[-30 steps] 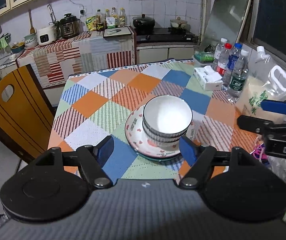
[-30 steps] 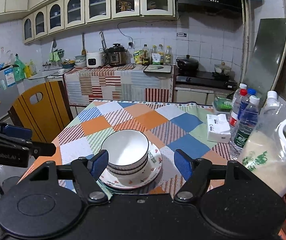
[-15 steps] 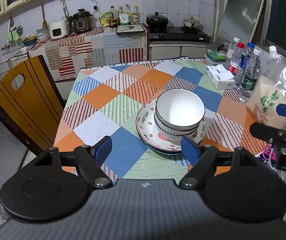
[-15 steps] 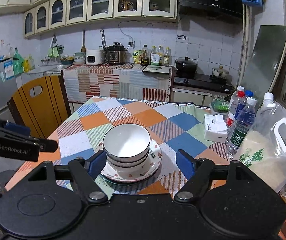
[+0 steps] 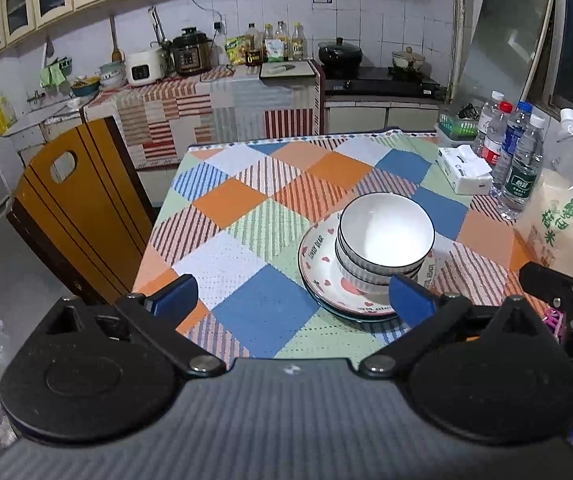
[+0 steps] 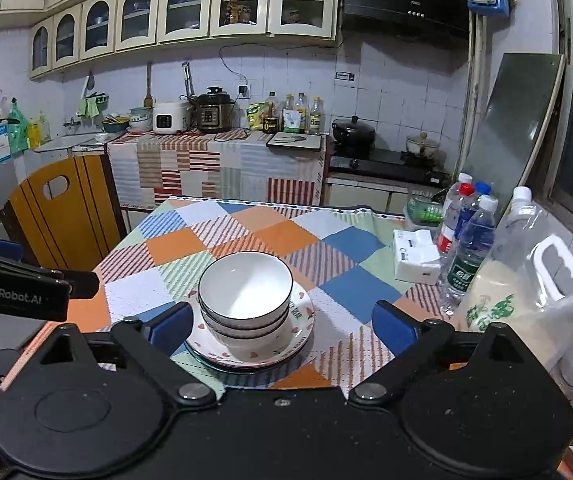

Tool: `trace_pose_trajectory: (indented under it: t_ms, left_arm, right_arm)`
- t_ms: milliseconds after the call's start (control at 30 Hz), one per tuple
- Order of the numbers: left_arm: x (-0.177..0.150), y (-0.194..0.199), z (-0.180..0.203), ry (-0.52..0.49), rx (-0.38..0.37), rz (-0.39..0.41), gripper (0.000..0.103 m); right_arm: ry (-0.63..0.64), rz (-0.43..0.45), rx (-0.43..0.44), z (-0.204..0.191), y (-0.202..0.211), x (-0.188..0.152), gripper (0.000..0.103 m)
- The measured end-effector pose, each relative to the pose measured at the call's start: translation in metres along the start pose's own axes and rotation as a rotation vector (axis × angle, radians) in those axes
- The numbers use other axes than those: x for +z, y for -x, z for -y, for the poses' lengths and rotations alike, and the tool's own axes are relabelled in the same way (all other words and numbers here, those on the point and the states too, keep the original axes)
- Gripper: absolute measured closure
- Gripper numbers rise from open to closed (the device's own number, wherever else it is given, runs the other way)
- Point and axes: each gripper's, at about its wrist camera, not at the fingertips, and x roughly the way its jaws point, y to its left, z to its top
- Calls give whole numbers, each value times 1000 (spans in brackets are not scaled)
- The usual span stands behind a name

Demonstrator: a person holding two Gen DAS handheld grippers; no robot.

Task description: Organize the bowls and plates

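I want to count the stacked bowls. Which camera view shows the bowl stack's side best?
The right wrist view: the white black-rimmed ceramic bowls sit central and seen more from the side, so three rims stand apart above the heart-patterned plate. The left wrist view looks down more steeply on the stack, and a blue claw finger covers its lower edge.

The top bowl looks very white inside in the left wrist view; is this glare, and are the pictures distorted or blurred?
Left wrist view: the inside of the top bowl is washed out by glare, so no detail shows there. Right wrist view: the same bowl is more evenly lit. Both views: fisheye bending curves the wall cabinets and the table edges; the middle is sharp, with no motion blur.
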Motion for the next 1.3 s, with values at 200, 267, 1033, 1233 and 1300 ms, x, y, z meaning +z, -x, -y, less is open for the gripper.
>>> trace_pose_trajectory:
  t_ms: [200,267,1033,1233,1300]
  left_arm:
    - [-4,-4,0,26,7,-15,0]
    - [-5,-4,-1,30,9,-12,0]
    - [-10,-1,0,37,8,10,0]
    - [-10,0,-1,41,-4,11,0]
    - [-10,-1,-1,39,-3,12,0]
  right_arm:
    - [-7,-14,-36,-3,1,1,2]
    - [-6,-25,-37,-4,-1,1,2]
    - [-10,-91,-39,-13,-2,-2,2]
    - [0,-98,-44,-14,-3,-3,2]
    - [-1,-97,-44,-14,-3,-3,2]
